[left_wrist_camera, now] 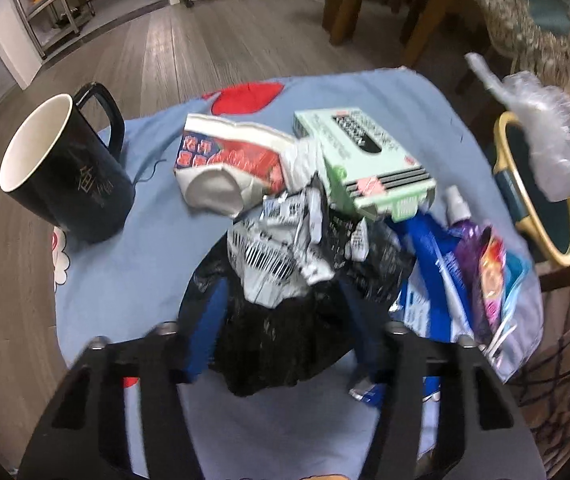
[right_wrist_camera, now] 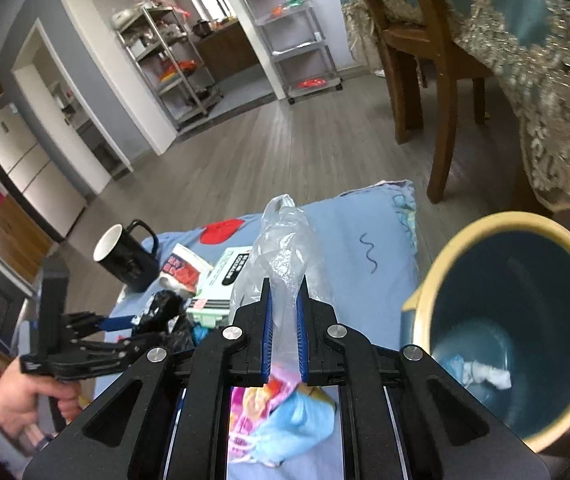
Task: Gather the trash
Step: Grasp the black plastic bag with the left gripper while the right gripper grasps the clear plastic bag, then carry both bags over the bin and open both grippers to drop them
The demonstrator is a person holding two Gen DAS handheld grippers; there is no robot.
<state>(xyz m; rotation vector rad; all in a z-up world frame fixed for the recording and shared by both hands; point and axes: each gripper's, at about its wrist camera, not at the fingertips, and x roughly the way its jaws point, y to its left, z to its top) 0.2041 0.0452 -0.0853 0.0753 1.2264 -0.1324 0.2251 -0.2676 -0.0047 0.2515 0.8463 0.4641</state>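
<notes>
My left gripper (left_wrist_camera: 283, 296) points down at the trash pile, and its blue fingers (left_wrist_camera: 209, 320) press on a crumpled black plastic bag (left_wrist_camera: 269, 340). The right wrist view shows that gripper (right_wrist_camera: 141, 326) at the left, held by a person's hand (right_wrist_camera: 25, 396). My right gripper (right_wrist_camera: 285, 284) is shut on a clear plastic bag (right_wrist_camera: 281, 248), lifted above the table just left of the blue bin with a yellow rim (right_wrist_camera: 437, 264). The left wrist view shows the clear bag (left_wrist_camera: 545, 136) hanging over the bin's rim (left_wrist_camera: 501, 148).
On the blue cloth (left_wrist_camera: 125, 280) lie a crushed red-and-white carton (left_wrist_camera: 229, 160), a pale green box (left_wrist_camera: 365, 160) and pink and purple wrappers (left_wrist_camera: 481, 272). A black mug (left_wrist_camera: 65, 168) stands at the left. White crumpled paper (right_wrist_camera: 485, 376) lies in the bin. A wooden chair (right_wrist_camera: 417, 60) stands behind.
</notes>
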